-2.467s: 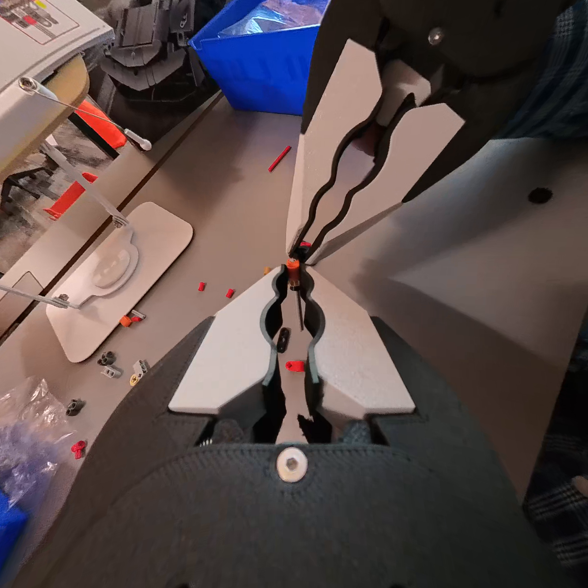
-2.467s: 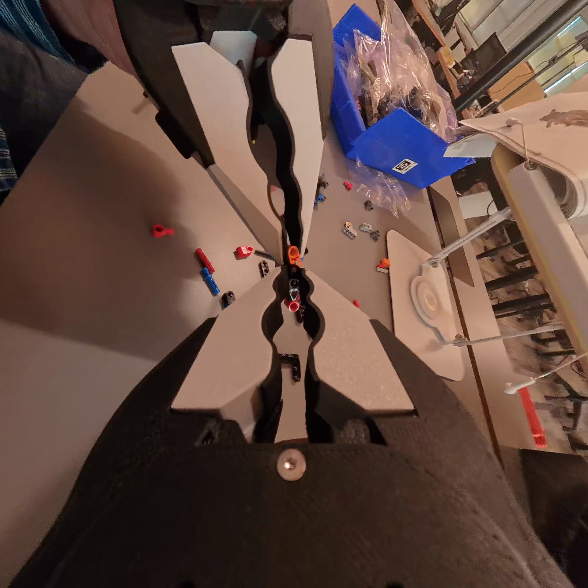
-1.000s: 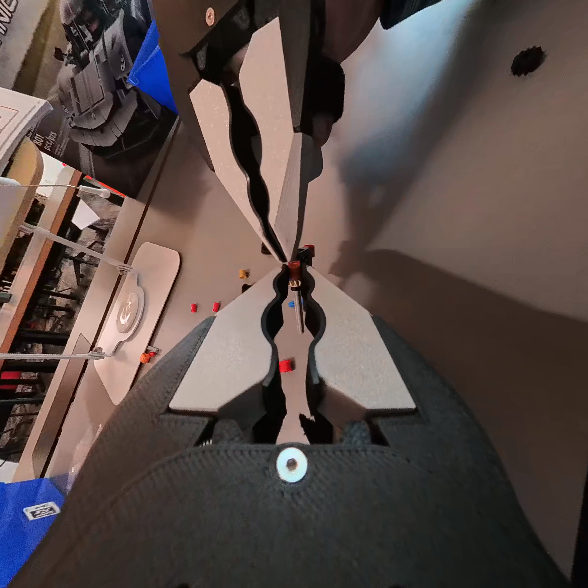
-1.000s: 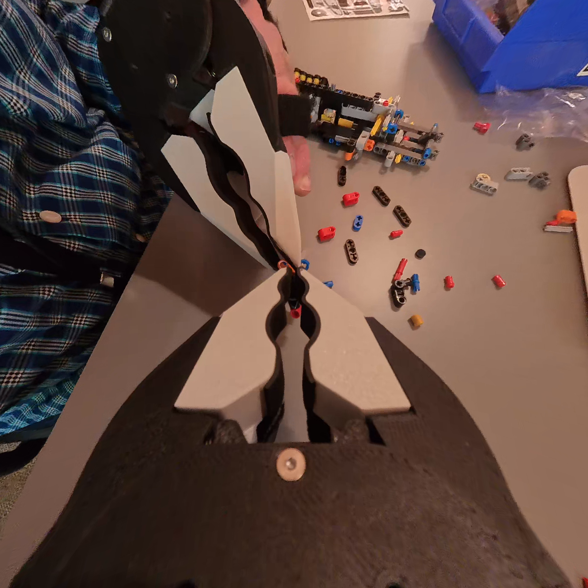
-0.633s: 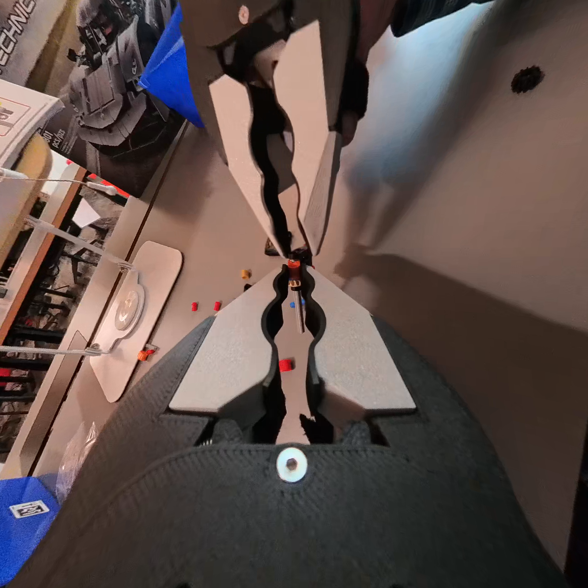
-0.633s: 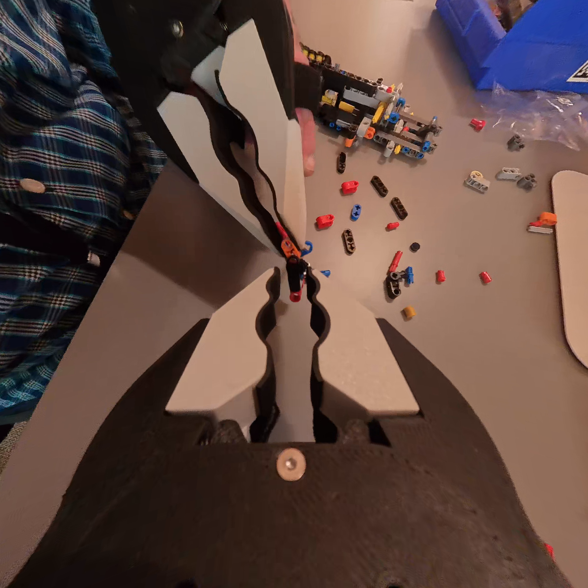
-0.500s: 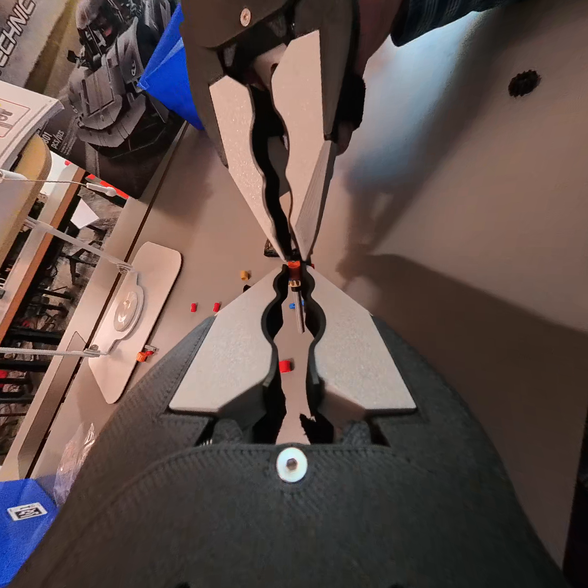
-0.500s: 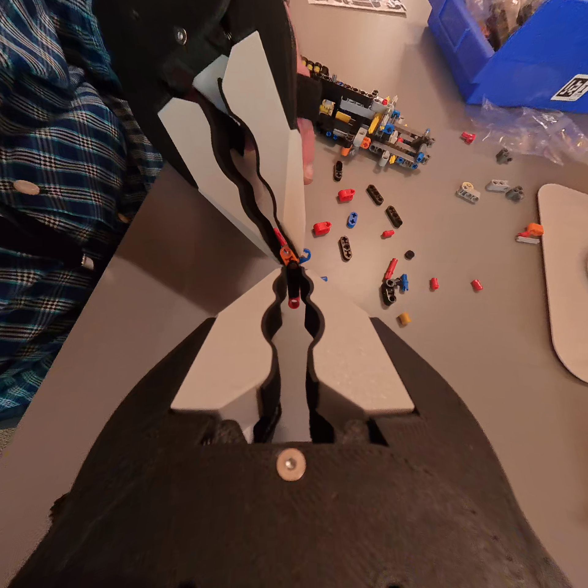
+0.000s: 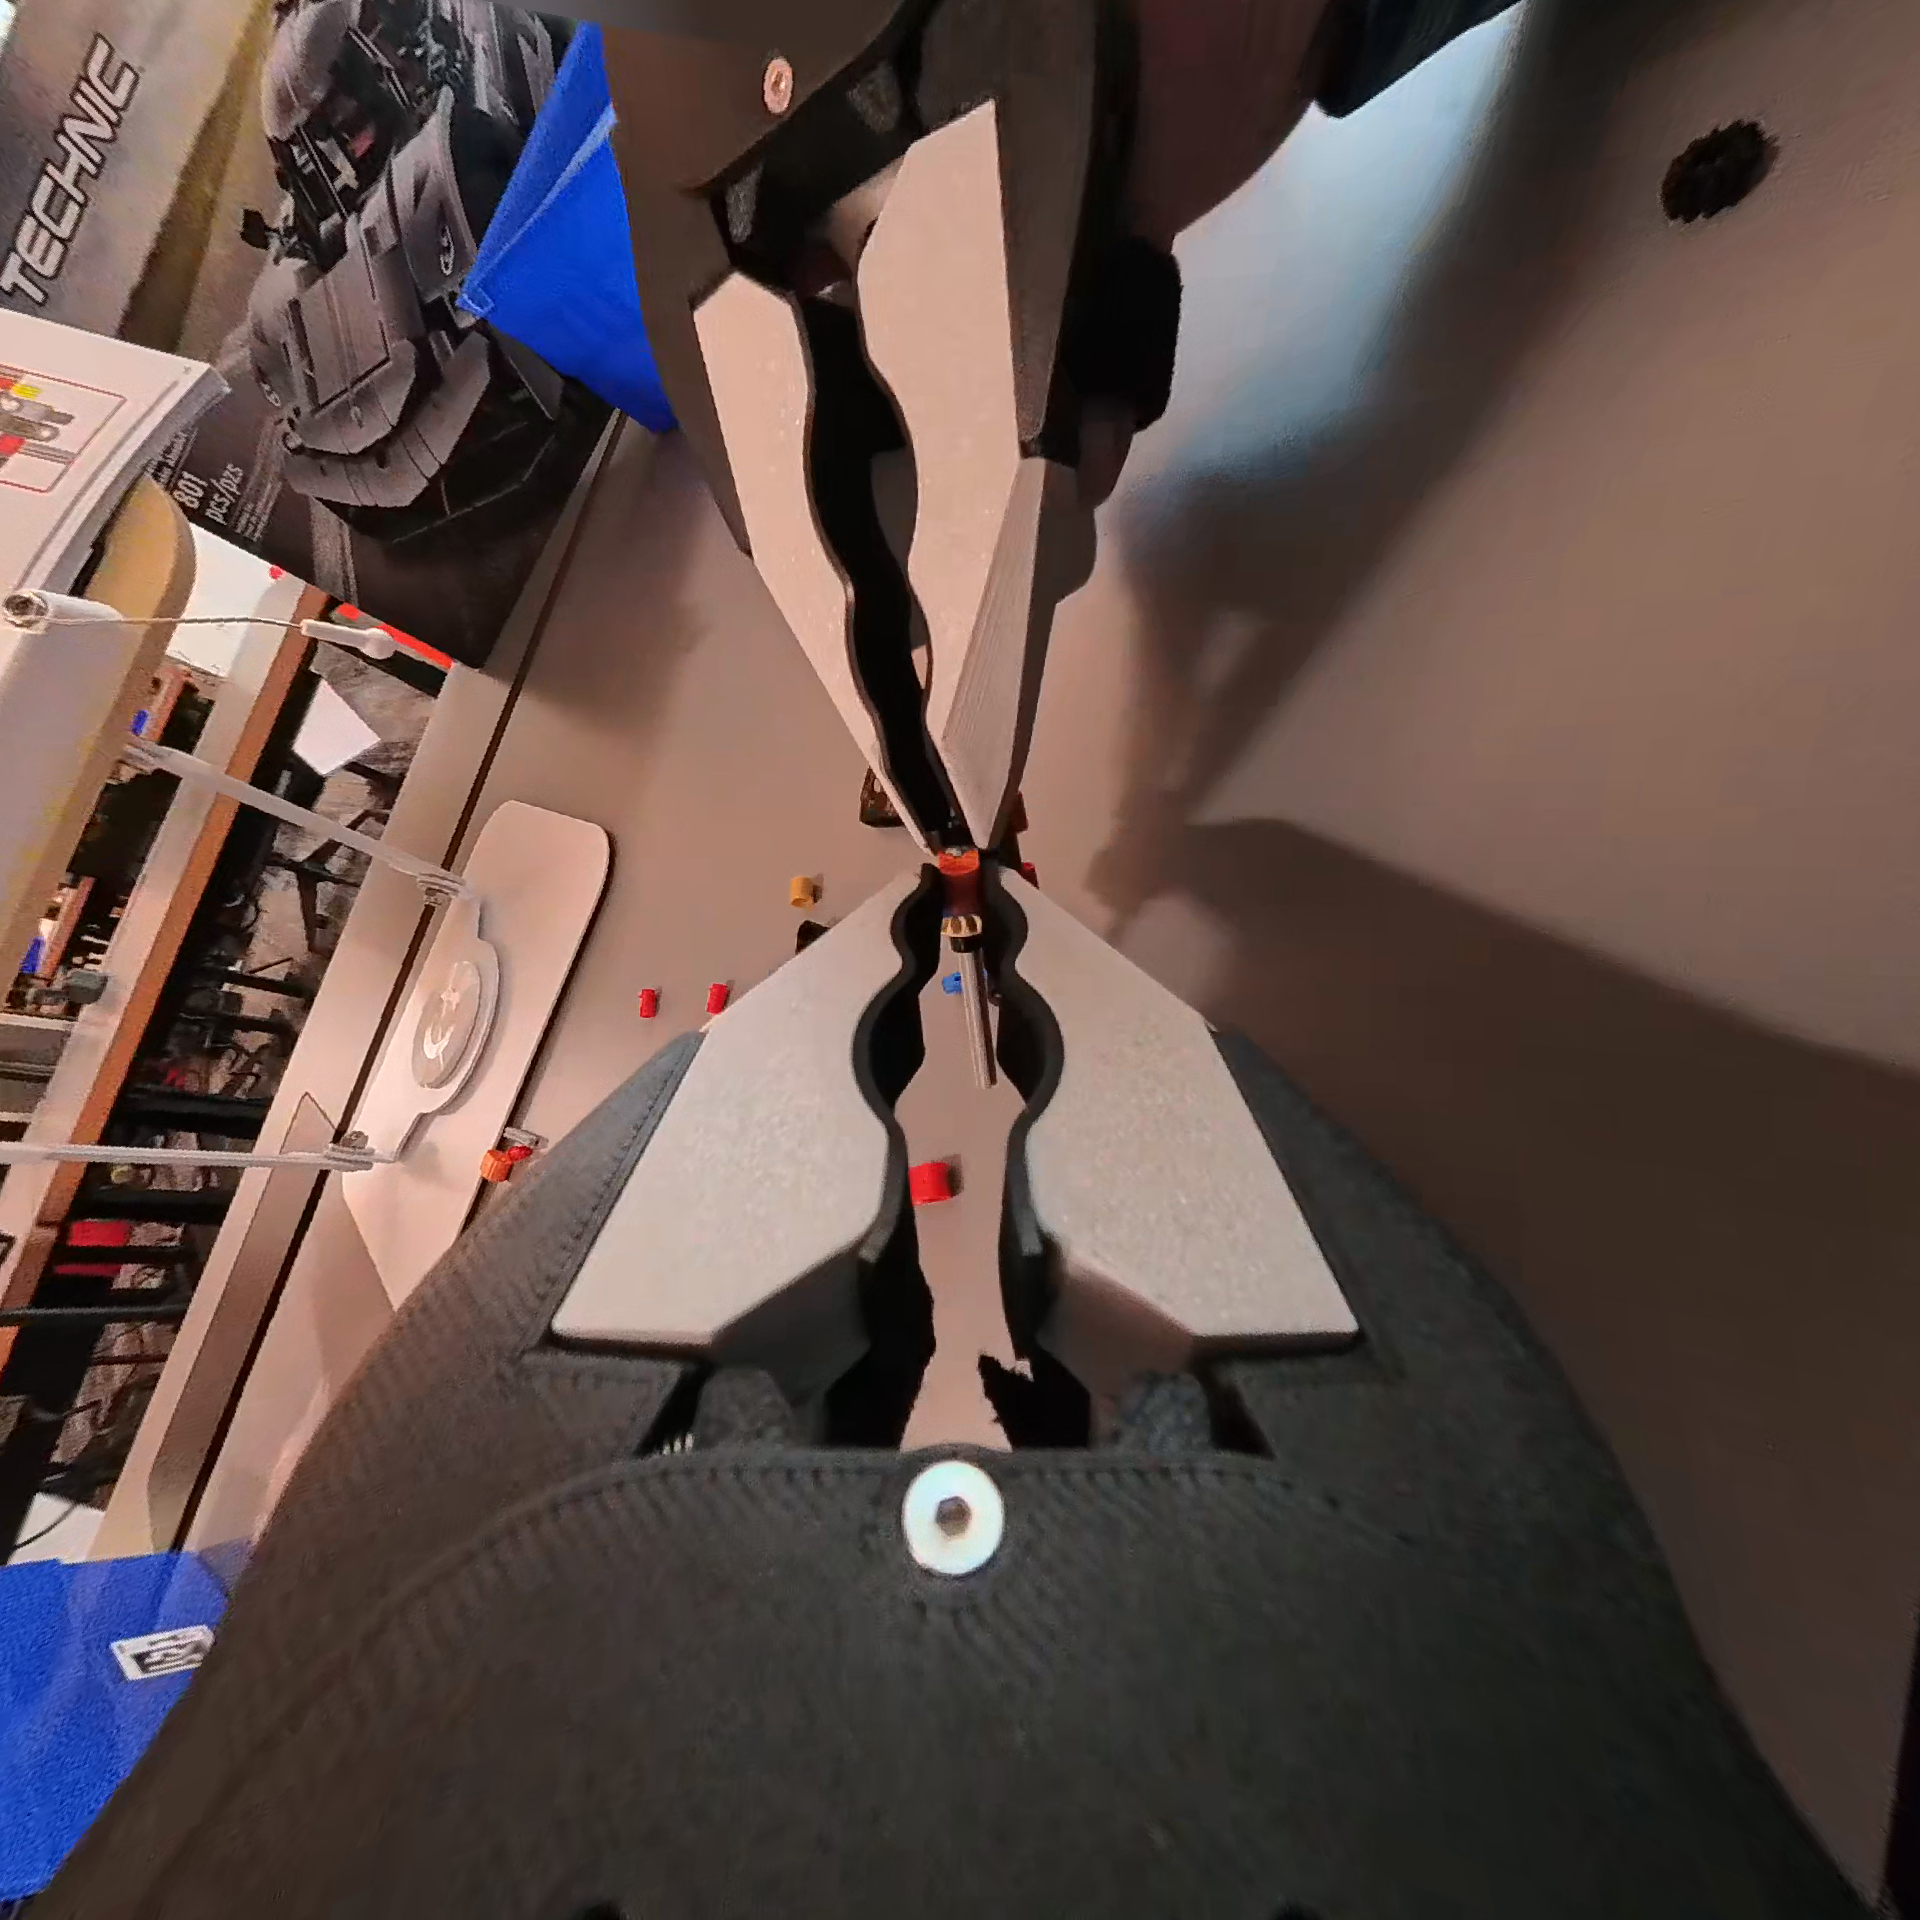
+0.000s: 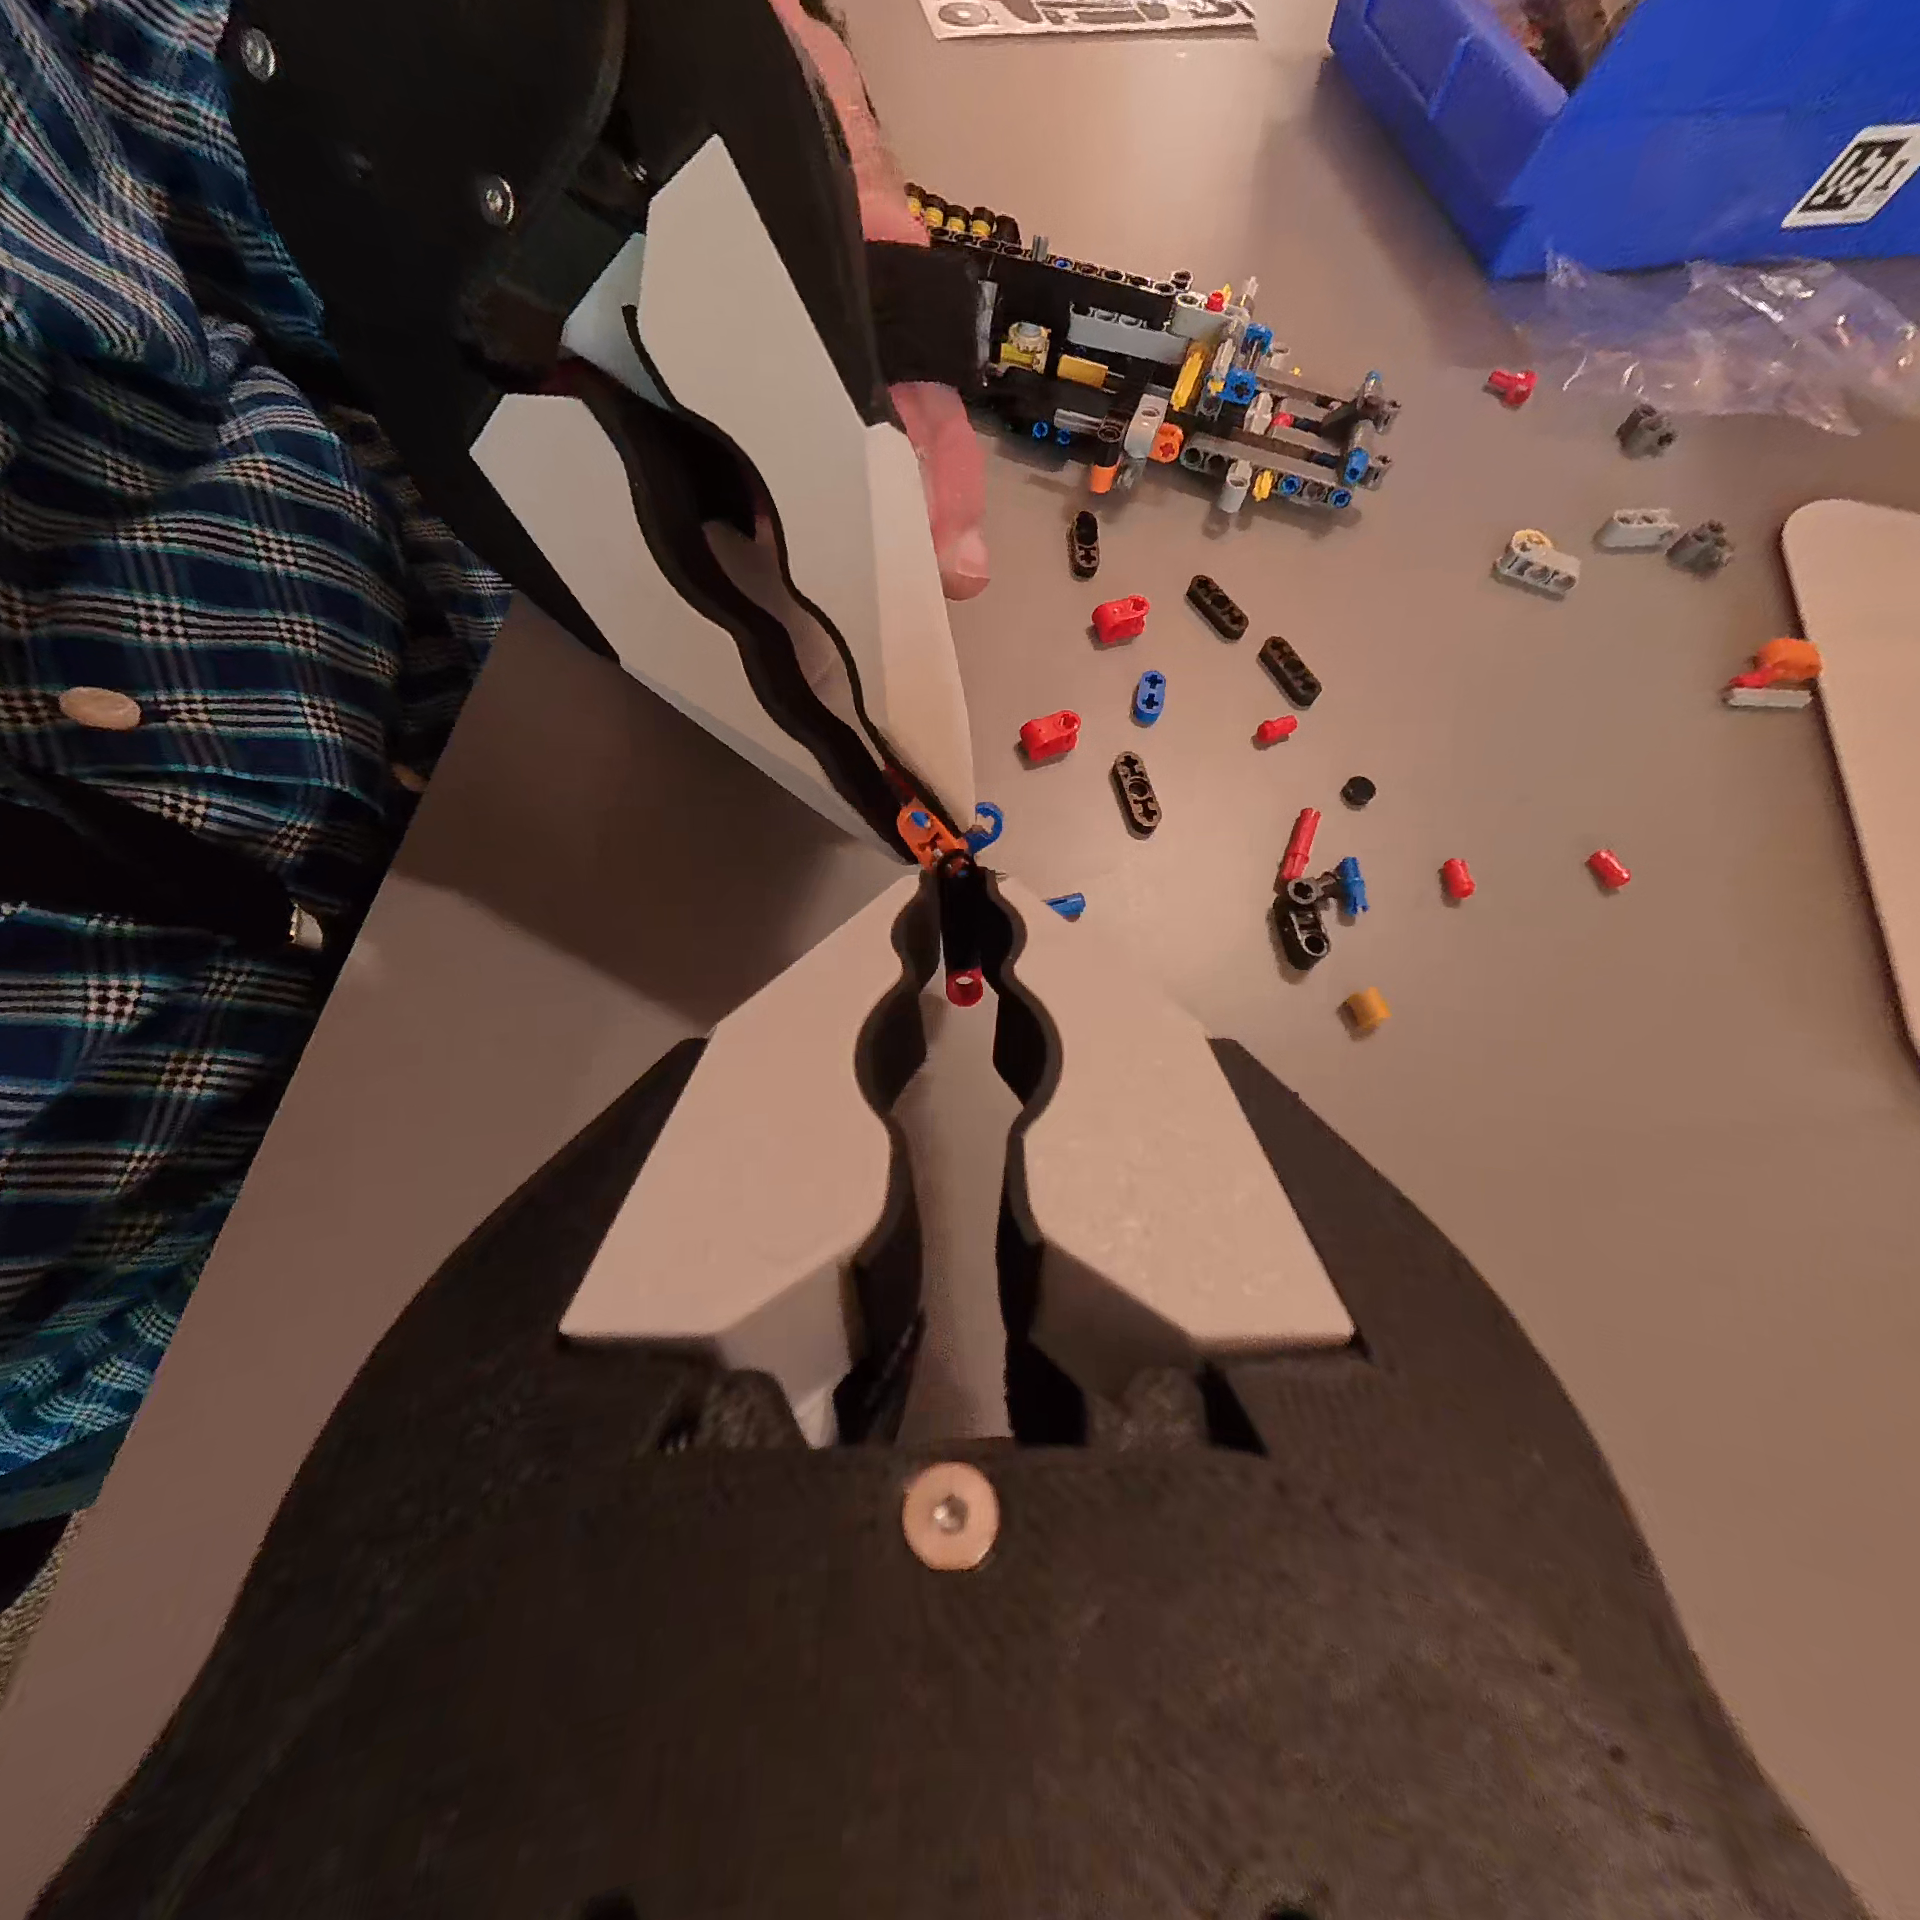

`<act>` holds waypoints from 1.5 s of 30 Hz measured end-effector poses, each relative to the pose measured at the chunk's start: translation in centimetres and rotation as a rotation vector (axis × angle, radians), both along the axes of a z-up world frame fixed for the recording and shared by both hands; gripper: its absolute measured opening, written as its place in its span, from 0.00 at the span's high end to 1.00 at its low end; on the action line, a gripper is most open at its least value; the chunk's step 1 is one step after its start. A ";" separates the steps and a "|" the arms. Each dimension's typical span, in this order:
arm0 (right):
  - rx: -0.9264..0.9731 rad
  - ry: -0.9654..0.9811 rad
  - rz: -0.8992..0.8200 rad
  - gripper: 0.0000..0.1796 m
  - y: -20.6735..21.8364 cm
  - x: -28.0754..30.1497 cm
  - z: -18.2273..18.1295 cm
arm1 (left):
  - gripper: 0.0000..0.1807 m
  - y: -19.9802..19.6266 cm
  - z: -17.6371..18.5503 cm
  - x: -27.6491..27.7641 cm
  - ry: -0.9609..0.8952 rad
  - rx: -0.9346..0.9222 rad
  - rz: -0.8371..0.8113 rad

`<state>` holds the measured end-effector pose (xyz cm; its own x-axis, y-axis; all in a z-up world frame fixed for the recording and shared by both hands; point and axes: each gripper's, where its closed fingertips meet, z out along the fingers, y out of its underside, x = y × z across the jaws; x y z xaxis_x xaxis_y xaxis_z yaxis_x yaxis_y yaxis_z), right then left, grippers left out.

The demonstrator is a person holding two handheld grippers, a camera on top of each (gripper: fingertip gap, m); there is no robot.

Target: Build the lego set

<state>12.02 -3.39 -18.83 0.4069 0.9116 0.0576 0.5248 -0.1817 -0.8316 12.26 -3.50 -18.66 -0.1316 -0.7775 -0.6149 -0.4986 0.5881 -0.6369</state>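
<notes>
My left gripper (image 9: 961, 881) is shut on a small orange connector (image 9: 958, 871) with a grey axle (image 9: 975, 1029) that runs back between its fingers. My right gripper (image 10: 956, 883) is shut on a short black piece with a red end (image 10: 964, 951). The two grippers meet tip to tip above the table, and the orange connector (image 10: 920, 828) touches the black piece. The right gripper comes down from the top in the left wrist view (image 9: 951, 831). The left gripper enters from the upper left in the right wrist view (image 10: 930, 821). A partly built black, grey and yellow model (image 10: 1174, 395) lies behind them.
Several loose red, blue and black parts (image 10: 1143, 717) lie scattered on the grey table (image 10: 1455, 1143). A blue bin (image 10: 1662, 135) with a plastic bag (image 10: 1714, 332) stands at the back right. A white stand base (image 9: 457, 1018), the set's box (image 9: 343, 312) and a booklet (image 9: 73, 436) are at the left.
The right gripper's jaws stood a little apart 0.6 s ago and have closed on the black piece. Both grippers turned together since 2.5 s ago and stay tip to tip.
</notes>
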 end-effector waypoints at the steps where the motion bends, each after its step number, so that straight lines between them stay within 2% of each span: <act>1: -0.008 0.005 -0.005 0.98 0.0 0.0 0.0 | 0.97 0.1 0.0 0.0 0.000 0.006 0.001; 13: -0.199 0.156 0.001 0.98 -0.2 0.0 -0.3 | 0.97 -0.2 -0.3 0.0 -0.003 0.003 -0.021; 28: -0.441 0.205 0.057 0.97 -0.9 -0.2 -1.0 | 0.97 -0.9 -1.2 -0.2 -0.007 0.013 -0.084; 45: -0.505 0.236 0.015 0.97 -0.6 -0.4 -1.2 | 0.97 -0.8 -1.3 -0.1 -0.027 0.015 -0.070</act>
